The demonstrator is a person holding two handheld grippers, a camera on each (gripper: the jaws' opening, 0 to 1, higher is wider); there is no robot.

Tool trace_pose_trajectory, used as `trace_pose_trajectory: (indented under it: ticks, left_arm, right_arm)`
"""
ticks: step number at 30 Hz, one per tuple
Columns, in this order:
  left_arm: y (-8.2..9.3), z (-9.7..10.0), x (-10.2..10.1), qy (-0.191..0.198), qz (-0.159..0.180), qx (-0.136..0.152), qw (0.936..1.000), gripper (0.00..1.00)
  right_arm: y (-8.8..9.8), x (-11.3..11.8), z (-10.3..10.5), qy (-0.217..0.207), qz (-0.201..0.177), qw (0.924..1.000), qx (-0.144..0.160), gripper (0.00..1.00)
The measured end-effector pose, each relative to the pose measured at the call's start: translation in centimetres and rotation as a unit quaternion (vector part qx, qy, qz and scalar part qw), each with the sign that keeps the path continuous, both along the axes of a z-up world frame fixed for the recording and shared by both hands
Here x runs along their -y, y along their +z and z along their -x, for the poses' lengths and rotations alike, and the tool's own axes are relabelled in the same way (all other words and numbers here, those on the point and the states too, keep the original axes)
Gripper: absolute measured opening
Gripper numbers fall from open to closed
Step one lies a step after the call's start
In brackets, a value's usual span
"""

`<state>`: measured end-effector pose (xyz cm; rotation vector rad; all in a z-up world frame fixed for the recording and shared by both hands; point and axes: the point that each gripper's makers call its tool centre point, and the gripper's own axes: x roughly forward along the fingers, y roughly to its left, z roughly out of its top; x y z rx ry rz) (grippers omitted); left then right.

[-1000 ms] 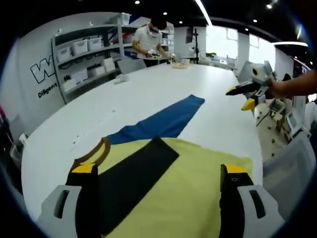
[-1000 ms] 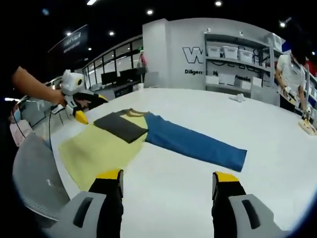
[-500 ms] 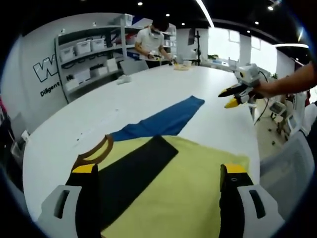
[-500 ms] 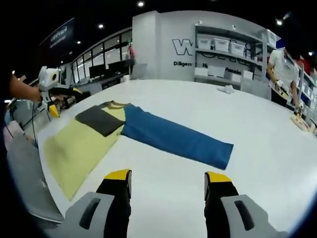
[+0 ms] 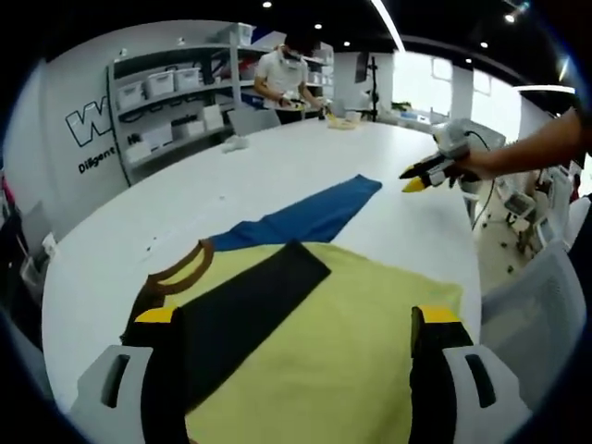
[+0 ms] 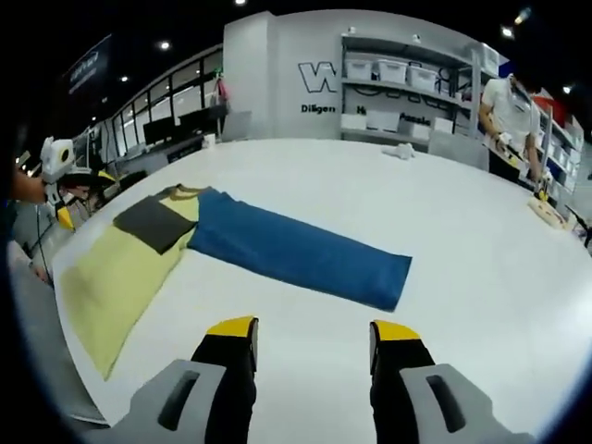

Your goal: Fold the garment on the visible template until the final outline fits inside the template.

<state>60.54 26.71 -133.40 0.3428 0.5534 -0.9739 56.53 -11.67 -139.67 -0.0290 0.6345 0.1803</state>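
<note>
**Garment flat on the white table, both grippers empty**

The white table fills most of the room ahead, shelving with storage bins behind it. The garment lies spread flat near the table's edge: a yellow body, a long blue section stretching away from it, a dark panel and a brown collar. A person works at the far end. The left gripper hovers low over the yellow body, jaws wide apart, nothing between them. The right gripper hangs above bare tabletop just short of the blue section, jaws likewise apart and empty.
</note>
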Motion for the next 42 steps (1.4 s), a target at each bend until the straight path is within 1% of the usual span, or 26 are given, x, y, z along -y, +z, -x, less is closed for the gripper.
trace_pose_trajectory:
  ticks: [5,8,9,10,12,16,20,21,24,27,29,32,35,37,38,42]
  left_arm:
    - [-0.3,0.6,-0.5,-0.003,-0.001,-0.002,1.0000,0.99]
    - [-0.5,0.9,-0.8,-0.005,-0.003,-0.004,1.0000,0.99]
    - [-0.5,1.0,-0.9,-0.006,-0.004,-0.005,1.0000,0.99]
    - [-0.5,1.1,-1.0,-0.006,-0.005,-0.005,1.0000,0.99]
    - [-0.6,1.3,-1.2,-0.007,-0.007,-0.003,0.9999,0.99]
    - [-0.7,1.9,-1.6,-0.017,-0.017,0.002,0.9997,0.98]
    - [-0.7,2.1,-2.0,-0.017,-0.018,0.003,0.9997,0.98]
    - [-0.8,2.1,-2.2,-0.013,-0.018,-0.002,0.9998,0.98]
    - [-0.9,2.3,-2.7,-0.009,-0.018,-0.003,0.9998,0.98]
    - [-1.0,2.5,-3.0,-0.006,-0.020,-0.006,0.9998,0.98]
    - [-1.1,2.8,-3.3,-0.006,-0.023,-0.007,0.9997,0.97]
    - [-1.2,3.2,-3.6,-0.007,-0.029,-0.008,0.9995,0.97]
    - [-1.1,3.3,-3.9,-0.004,-0.027,-0.010,0.9996,0.97]
    - [-0.9,3.4,-4.1,-0.002,-0.027,-0.008,0.9996,0.97]
    - [-0.9,3.5,-4.2,-0.002,-0.027,-0.007,0.9996,0.97]
    - [-0.7,3.7,-4.6,0.004,-0.026,-0.009,0.9996,0.96]
  right_arm:
    - [-0.5,0.6,-0.9,-0.012,-0.004,0.9999,-0.003,0.40]
    - [-0.6,1.1,-1.3,-0.021,0.004,0.9997,-0.008,0.39]
    - [-0.8,1.6,-1.6,-0.029,0.004,0.9995,-0.007,0.38]
    - [-0.8,2.0,-1.8,-0.039,0.004,0.9992,-0.007,0.37]
    - [-1.0,2.3,-1.9,-0.044,0.004,0.9990,-0.009,0.34]
    - [-1.4,3.0,-2.5,-0.054,-0.001,0.9984,-0.014,0.32]
    - [-1.4,3.5,-3.1,-0.062,0.004,0.9979,-0.014,0.30]
    - [-1.4,3.7,-3.4,-0.065,0.003,0.9978,-0.014,0.30]
    - [-1.9,4.1,-3.9,-0.066,0.013,0.9975,-0.020,0.29]
    - [-2.0,4.2,-3.9,-0.073,0.016,0.9969,-0.026,0.25]
    - [-2.0,5.0,-4.1,-0.082,0.027,0.9960,-0.023,0.22]
    - [-2.4,5.6,-4.6,-0.105,0.003,0.9942,-0.025,0.21]
    - [-2.6,5.9,-4.8,-0.107,0.007,0.9938,-0.028,0.20]
    - [-2.5,6.0,-5.2,-0.116,-0.004,0.9930,-0.024,0.21]
    - [-2.6,6.1,-5.3,-0.122,-0.009,0.9922,-0.026,0.22]
    - [-2.9,6.1,-5.6,-0.130,-0.003,0.9910,-0.034,0.21]
